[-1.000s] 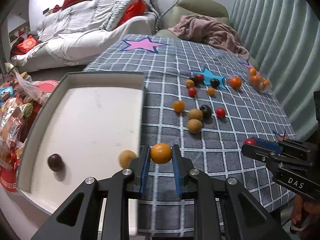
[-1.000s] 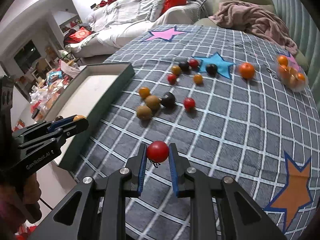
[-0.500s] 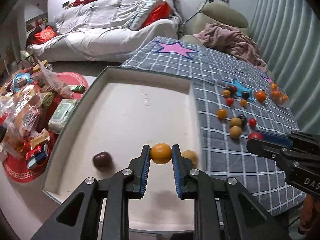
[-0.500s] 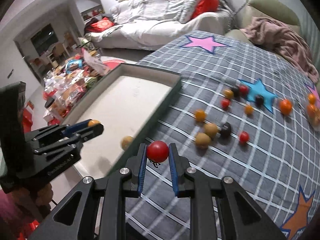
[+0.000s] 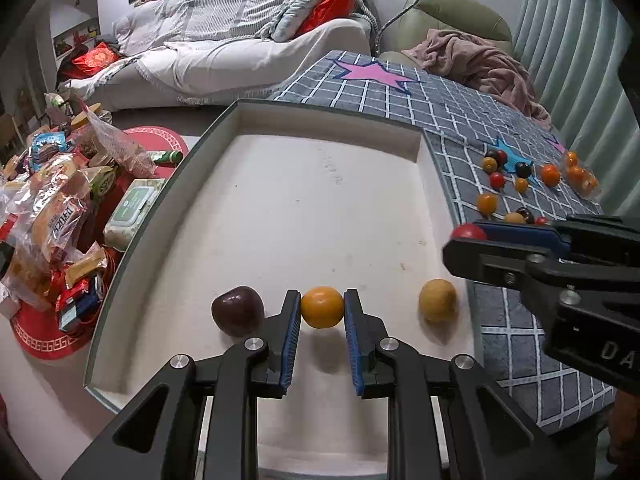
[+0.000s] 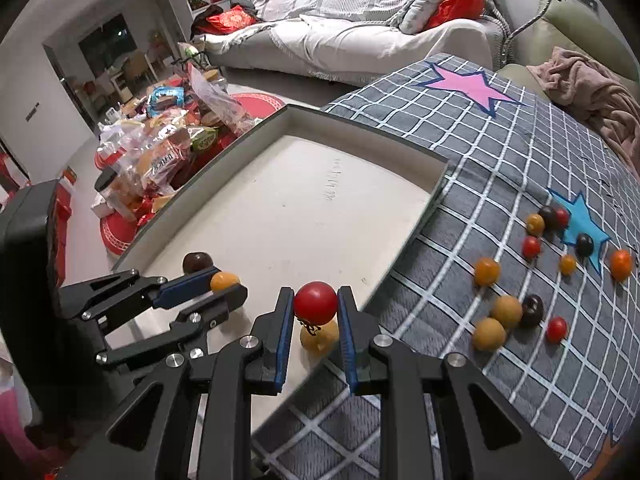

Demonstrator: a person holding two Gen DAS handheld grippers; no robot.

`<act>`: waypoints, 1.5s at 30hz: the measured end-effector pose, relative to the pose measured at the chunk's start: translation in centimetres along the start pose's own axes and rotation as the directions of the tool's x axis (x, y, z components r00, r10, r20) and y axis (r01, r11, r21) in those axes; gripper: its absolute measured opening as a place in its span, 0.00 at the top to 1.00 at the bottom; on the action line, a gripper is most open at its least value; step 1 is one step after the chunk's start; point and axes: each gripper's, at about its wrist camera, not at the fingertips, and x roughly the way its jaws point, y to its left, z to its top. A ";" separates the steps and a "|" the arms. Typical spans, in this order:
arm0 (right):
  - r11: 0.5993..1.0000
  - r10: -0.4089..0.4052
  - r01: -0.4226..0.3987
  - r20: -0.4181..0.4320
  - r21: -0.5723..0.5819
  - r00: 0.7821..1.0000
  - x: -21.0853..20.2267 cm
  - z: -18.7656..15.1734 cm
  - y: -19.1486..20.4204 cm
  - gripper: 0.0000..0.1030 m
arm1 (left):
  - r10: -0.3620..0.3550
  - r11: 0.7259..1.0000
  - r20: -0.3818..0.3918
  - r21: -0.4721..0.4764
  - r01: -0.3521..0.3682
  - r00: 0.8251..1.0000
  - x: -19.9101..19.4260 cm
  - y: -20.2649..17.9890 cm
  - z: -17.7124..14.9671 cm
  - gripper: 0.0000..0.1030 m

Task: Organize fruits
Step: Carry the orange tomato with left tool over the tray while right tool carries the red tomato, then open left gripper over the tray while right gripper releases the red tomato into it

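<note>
My left gripper (image 5: 322,312) is shut on an orange fruit (image 5: 322,306) and holds it low over the white tray (image 5: 320,200), between a dark plum (image 5: 237,309) and a tan fruit (image 5: 437,300) that lie in the tray. My right gripper (image 6: 313,306) is shut on a red tomato (image 6: 315,303) over the tray's right edge, above the tan fruit (image 6: 319,337). The right gripper also shows in the left wrist view (image 5: 472,240), and the left gripper in the right wrist view (image 6: 224,286). Several loose fruits (image 6: 506,311) lie on the checked cloth.
The tray (image 6: 304,208) sits at the left end of the table with the grey checked cloth (image 6: 500,152). Snack bags (image 5: 52,208) are piled on the floor to the left. A sofa (image 5: 240,40) and a chair with a pink blanket (image 5: 480,60) stand behind.
Both grippers have moved left from over the cloth to over the tray, each still holding its fruit. The left one has come down close to the tray floor.
</note>
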 end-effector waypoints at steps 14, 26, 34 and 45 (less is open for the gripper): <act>0.998 -0.031 0.025 -0.106 -0.056 0.994 5.2 1.0 0.8 0.77 | 0.086 0.995 -0.028 0.052 -0.084 0.996 1.2 -0.6 -0.3 0.77; 0.998 -0.041 0.040 -0.017 -0.053 0.999 2.3 1.5 0.7 0.21 | 0.113 0.992 0.006 0.062 -0.114 0.994 0.3 -0.9 -0.2 0.27; 0.993 -0.106 0.103 0.044 0.063 0.993 -1.8 -0.2 -4.1 0.10 | 0.105 0.992 0.030 0.062 -0.107 0.994 -1.6 -2.3 0.5 0.27; 0.936 -0.252 0.245 -0.005 0.251 0.968 -4.7 -6.7 -14.6 0.10 | -0.013 0.985 0.038 0.175 0.006 0.999 -2.9 -10.6 1.6 0.27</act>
